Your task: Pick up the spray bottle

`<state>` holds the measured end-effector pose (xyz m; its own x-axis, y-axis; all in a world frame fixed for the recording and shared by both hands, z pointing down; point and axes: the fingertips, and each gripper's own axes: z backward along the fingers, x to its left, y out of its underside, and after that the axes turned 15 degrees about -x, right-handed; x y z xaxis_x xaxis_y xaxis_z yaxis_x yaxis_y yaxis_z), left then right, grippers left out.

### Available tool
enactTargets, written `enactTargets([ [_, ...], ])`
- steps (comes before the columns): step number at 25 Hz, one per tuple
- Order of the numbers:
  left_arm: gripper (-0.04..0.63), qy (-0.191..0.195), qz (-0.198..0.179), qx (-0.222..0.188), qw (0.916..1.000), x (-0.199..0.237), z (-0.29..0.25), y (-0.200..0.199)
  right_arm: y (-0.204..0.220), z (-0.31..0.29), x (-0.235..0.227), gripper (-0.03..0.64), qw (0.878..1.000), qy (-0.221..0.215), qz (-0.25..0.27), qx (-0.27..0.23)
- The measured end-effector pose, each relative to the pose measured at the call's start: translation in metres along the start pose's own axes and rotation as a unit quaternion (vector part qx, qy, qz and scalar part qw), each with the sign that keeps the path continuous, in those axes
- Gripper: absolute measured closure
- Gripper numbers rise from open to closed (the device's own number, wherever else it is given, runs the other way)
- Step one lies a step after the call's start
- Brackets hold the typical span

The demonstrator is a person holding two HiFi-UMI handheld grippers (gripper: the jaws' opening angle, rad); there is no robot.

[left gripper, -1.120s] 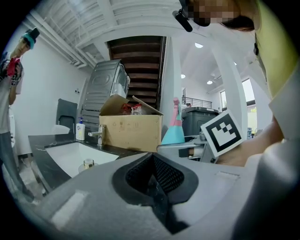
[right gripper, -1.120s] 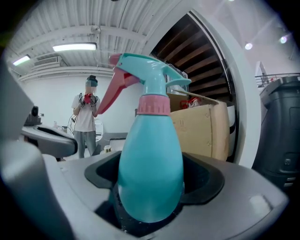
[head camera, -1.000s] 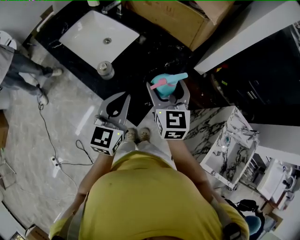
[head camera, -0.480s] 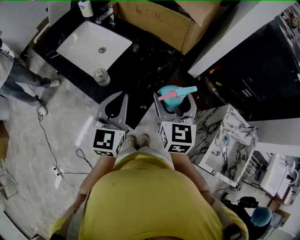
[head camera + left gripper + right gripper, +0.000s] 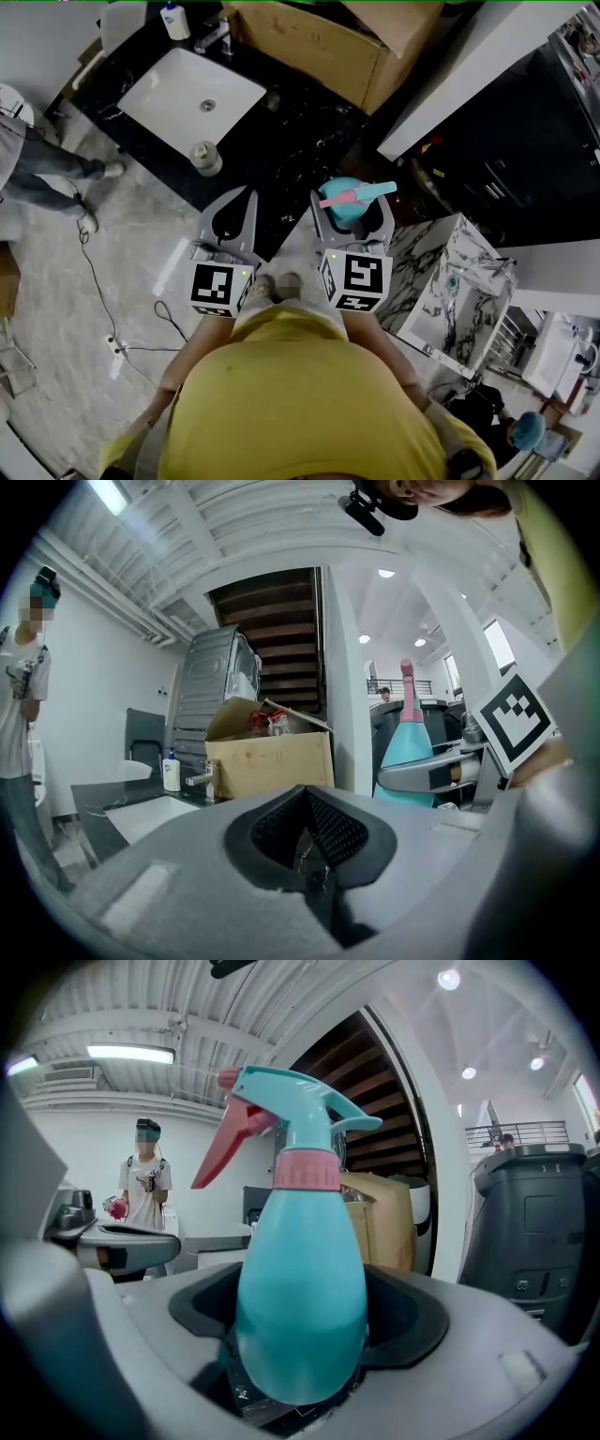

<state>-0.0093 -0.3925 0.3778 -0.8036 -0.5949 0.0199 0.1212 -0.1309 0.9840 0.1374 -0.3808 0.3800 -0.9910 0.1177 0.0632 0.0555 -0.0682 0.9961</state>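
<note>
Sink (image 5: 169, 89): white basin set in a black counter (image 5: 281, 141), at the upper left of the head view.
Soap bottle (image 5: 173, 21): small and white with a blue label, beside the tap; we could not read the print.
Left gripper (image 5: 239, 199): its jaws were pressed together with nothing between them, as we saw in its own view (image 5: 307, 850).
Bottle axis: the spray bottle (image 5: 300, 1269) stood upright, its long axis running from the teal body up to the pink collar and spray head.
Bottle heading: nozzle and pink trigger pointed towards the left gripper.
Bottle place: we saw the spray bottle (image 5: 345, 199) just right of the left gripper, over the counter's edge.
Right gripper (image 5: 300, 1372): clamped on the bottle's lower body, one jaw on either side.
Markers: each gripper cube carried black-and-white squares.
Cardboard box (image 5: 319, 42): on the counter behind; its print was too faint for us to read.
</note>
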Motion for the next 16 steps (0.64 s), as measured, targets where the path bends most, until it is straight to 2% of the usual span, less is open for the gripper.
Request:
enactTargets([
  [16, 0.594, 0.011, -0.002, 0.000, 0.9999, -0.012, -0.002, 0.002, 0.000, 0.002, -0.009, 0.233, 1.000, 0.000, -0.004, -0.007],
])
